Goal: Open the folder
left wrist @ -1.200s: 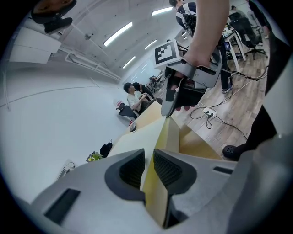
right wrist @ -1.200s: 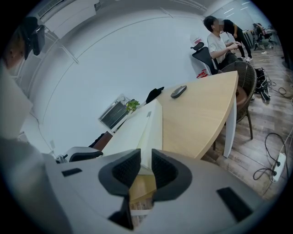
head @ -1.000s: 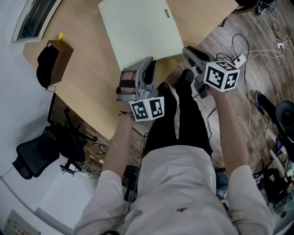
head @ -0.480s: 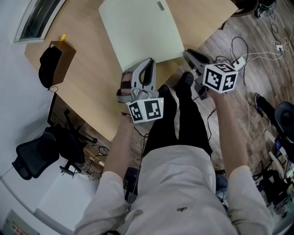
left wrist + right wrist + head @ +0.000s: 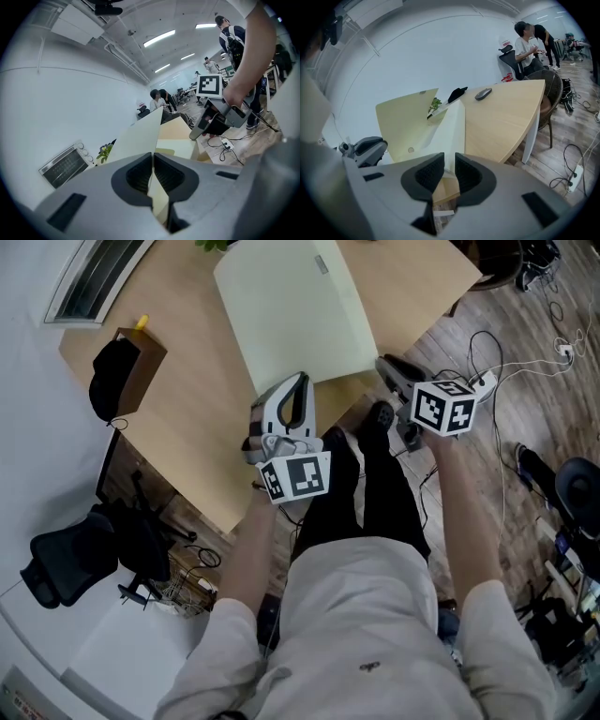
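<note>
A pale green folder (image 5: pixel 295 315) lies on the wooden table (image 5: pixel 197 427). My left gripper (image 5: pixel 289 395) is at its near edge; the jaws have just been closing and are shut on the thin cover (image 5: pixel 140 136), which rises from between the pads (image 5: pixel 140 173). In the right gripper view the cover (image 5: pixel 405 122) stands tilted up above the white lower part (image 5: pixel 454 126). My right gripper (image 5: pixel 382 362) is at the folder's near right corner. Its pads (image 5: pixel 468 172) stand a little apart, and the corner fills the gap.
A brown box with a black cap (image 5: pixel 122 376) stands at the table's left edge. Cables and a power strip (image 5: pixel 506 343) lie on the floor to the right. A black office chair (image 5: pixel 66 559) is under the table's left side. A wicker chair (image 5: pixel 548 93) is beyond the table.
My left gripper has rolled more upright and risen at the folder's near edge, taking the cover up with it. The right gripper has stayed at the corner.
</note>
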`<state>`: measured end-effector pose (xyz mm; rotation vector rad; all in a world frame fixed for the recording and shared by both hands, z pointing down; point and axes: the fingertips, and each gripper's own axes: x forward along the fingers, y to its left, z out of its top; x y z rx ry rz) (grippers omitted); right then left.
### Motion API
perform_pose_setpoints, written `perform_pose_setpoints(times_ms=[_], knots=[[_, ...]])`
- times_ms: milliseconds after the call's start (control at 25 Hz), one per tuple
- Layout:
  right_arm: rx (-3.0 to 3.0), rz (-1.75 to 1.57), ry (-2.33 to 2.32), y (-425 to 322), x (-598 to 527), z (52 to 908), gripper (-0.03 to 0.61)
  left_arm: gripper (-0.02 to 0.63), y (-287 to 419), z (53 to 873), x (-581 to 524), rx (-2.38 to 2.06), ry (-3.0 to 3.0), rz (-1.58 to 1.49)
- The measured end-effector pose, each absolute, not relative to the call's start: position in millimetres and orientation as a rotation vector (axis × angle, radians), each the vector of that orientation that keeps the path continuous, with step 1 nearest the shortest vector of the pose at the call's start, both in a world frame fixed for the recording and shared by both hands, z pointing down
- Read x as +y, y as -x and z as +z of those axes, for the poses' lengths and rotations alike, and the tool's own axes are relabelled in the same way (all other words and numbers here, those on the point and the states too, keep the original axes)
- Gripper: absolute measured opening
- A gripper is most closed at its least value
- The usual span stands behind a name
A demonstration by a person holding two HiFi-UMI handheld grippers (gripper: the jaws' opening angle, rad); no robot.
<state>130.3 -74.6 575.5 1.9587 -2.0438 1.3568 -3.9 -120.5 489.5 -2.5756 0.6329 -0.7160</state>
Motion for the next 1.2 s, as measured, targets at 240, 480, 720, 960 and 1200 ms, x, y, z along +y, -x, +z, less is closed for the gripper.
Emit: perform_pose_setpoints(times_ms=[240, 480, 720, 960, 1200], knots=[[-2.003, 1.326, -1.942, -131.0, -73.4, 576.0, 0.071, 0.020, 18.5, 474.1, -127.9, 0.775, 2.556, -0.661], [-1.978, 1.314, -1.921, -129.9, -73.2, 575.7, 0.071, 0.018, 34.5, 465.8, -134.8, 0.939, 2.546, -0.629], [-1.948, 1.286, -1.896, -127.1, -75.1, 576.4, 0.072, 0.020, 49.0, 469.1, -145.9, 1.053, 2.560, -0.647], [-1.934, 1.294, -1.899, -127.1, -74.8, 577.0, 0.072, 0.018, 63.2, 470.1, -157.3, 1.190, 2.511, -0.657], [-1.935, 1.288, -1.896, -126.9, -75.4, 576.4, 0.074, 0.020, 83.5, 467.0, -173.6, 1.334, 2.518, -0.635]])
